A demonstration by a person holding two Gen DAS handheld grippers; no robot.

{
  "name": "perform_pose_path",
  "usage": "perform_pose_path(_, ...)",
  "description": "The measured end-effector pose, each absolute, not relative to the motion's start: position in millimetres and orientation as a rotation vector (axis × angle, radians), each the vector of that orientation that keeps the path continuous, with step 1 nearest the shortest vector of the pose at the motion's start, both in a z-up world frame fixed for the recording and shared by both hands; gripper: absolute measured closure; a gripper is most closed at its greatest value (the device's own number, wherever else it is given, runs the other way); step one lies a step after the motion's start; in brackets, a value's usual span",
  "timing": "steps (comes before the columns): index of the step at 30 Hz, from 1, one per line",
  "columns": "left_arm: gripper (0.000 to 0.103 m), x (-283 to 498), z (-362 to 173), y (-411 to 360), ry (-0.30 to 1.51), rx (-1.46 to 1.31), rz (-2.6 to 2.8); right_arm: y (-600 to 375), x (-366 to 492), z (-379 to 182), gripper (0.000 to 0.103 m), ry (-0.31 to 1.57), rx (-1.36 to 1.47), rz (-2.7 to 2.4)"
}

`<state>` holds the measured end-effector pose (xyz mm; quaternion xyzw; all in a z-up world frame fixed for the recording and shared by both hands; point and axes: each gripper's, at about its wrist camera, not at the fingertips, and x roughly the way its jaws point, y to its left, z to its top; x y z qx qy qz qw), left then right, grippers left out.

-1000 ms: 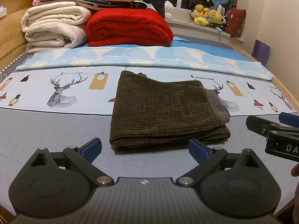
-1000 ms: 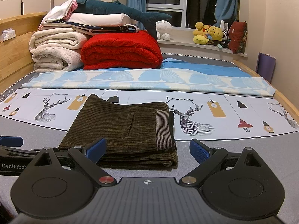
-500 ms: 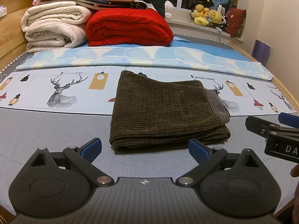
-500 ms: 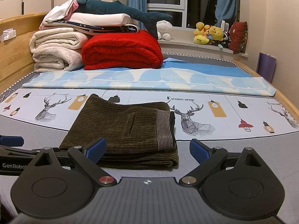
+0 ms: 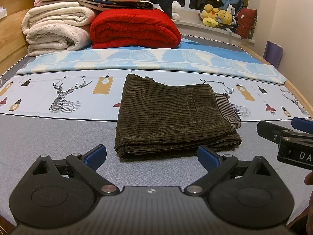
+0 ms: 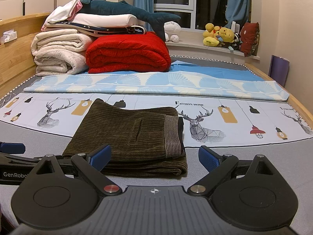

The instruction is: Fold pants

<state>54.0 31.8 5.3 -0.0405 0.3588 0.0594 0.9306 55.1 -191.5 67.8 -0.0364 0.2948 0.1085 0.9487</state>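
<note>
The left hand-held gripper (image 5: 151,154) and right hand-held gripper (image 6: 154,155) are hovering near the bed's (image 5: 49,137) front edge, jaws spread apart, gripping nothing. Just beyond them, untouched, the folded brown corduroy pants (image 5: 172,115) are lying mid-bed.

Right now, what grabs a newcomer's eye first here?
The folded dark-olive corduroy pants lie dead centre on the bed, just beyond both open tongs, left and right, neither touching them. Behind, a bright red blanket sits beside rolled cream blankets at the headboard end.
</note>
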Motion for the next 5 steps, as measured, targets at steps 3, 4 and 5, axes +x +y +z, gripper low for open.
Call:
perform_pose_path(3,0.003,52.4,6.9,34.8,0.715,-0.085,0.141,-191.2,55.1,67.9,0.007,0.600,-0.073,0.221)
perform_pose_path(4,0.003,52.6,6.8,36.4,0.719,-0.094,0.134,-191.2,55.1,67.8,0.007,0.601,-0.073,0.221)
perform_pose_path(5,0.003,53.1,6.3,37.0,0.725,-0.099,0.132,-190.9,55.3,67.7,0.007,0.602,-0.072,0.220)
